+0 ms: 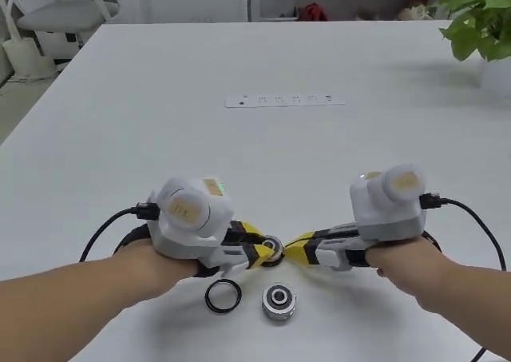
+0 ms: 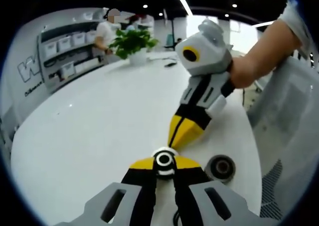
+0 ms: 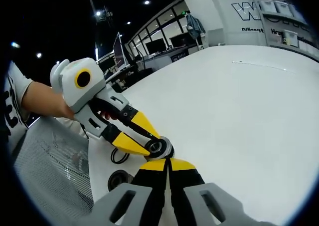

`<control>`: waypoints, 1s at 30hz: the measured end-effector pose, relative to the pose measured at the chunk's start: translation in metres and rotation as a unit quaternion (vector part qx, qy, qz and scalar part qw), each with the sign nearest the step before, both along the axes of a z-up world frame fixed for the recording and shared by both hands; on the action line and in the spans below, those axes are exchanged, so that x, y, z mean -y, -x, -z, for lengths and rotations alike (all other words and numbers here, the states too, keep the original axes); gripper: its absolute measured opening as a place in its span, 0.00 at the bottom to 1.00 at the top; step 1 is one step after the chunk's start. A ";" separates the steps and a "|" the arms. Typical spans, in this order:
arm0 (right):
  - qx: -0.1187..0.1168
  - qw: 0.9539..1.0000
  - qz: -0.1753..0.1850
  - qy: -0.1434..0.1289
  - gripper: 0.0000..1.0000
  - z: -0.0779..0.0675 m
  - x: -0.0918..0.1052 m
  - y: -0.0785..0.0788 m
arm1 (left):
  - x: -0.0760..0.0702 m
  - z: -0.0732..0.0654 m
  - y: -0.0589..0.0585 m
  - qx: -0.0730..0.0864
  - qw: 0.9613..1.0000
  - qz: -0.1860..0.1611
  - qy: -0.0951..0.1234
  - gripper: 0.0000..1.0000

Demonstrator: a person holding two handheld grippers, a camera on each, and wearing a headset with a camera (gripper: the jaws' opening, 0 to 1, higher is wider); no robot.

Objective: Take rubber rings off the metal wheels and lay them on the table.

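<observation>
Here the left tool point(image 1: 266, 253) clamps a metal wheel point(image 1: 273, 248) at lower centre. The right tool point(image 1: 292, 248), its jaws pressed together, touches the wheel's rim. Below, 1 rubber ring point(image 1: 223, 296) and 1 loose wheel point(image 1: 279, 300) lie on the counter point(image 1: 279, 154).

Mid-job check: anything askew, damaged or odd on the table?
Nothing stands out. The black rubber ring lies flat beside a silver metal wheel on the white table; the left tongs grip a second wheel.
</observation>
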State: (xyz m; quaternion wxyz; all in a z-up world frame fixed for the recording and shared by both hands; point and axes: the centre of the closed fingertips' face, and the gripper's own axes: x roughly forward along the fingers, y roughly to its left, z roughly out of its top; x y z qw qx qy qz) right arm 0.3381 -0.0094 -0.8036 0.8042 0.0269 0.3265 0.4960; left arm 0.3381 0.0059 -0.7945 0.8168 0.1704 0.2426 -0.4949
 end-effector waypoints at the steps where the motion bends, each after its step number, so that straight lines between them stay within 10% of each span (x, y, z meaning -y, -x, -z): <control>1: -0.005 1.000 0.005 -0.004 0.00 -0.001 0.000 0.000 | 0.000 0.000 0.000 0.000 1.000 -0.001 0.000 0.13; 11: -0.044 0.996 0.047 -0.057 0.00 -0.009 -0.003 0.000 | 0.001 0.000 0.002 0.005 1.000 -0.012 -0.010 0.13; 30: -0.034 0.998 0.026 -0.044 0.00 -0.014 -0.012 0.006 | 0.000 0.000 0.006 0.009 1.000 -0.015 -0.026 0.12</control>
